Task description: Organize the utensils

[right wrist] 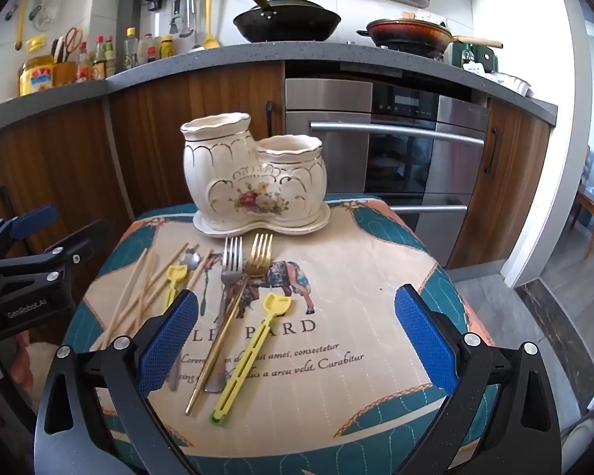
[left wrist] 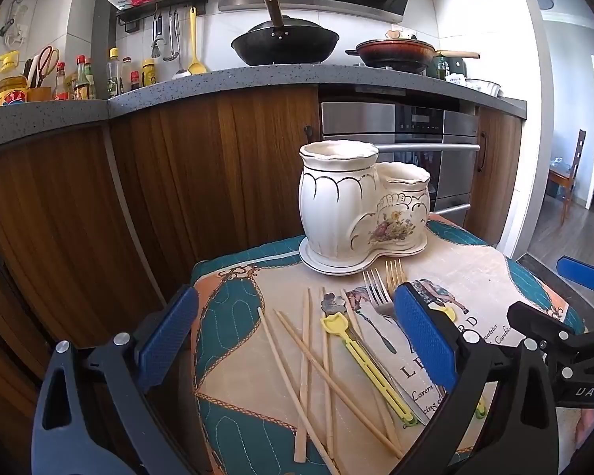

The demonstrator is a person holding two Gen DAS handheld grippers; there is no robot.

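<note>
A cream ceramic two-cup utensil holder (left wrist: 360, 209) (right wrist: 253, 182) stands empty on its saucer at the far side of a quilted table cover. In front of it lie several wooden chopsticks (left wrist: 309, 360) (right wrist: 138, 293), two yellow plastic utensils (left wrist: 360, 360) (right wrist: 253, 352), a silver fork (left wrist: 376, 293) (right wrist: 225, 297), a gold fork (right wrist: 233, 316) and a small spoon (right wrist: 190, 261). My left gripper (left wrist: 297, 340) is open and empty above the chopsticks. My right gripper (right wrist: 297, 340) is open and empty above the cover's near right part.
The table cover (right wrist: 376, 277) is teal and beige with printed text. Behind it are wooden cabinets (left wrist: 217, 158), a steel oven (right wrist: 396, 158) and a grey counter with two woks (left wrist: 285, 43) and bottles. The right gripper shows at the left wrist view's right edge (left wrist: 574, 277).
</note>
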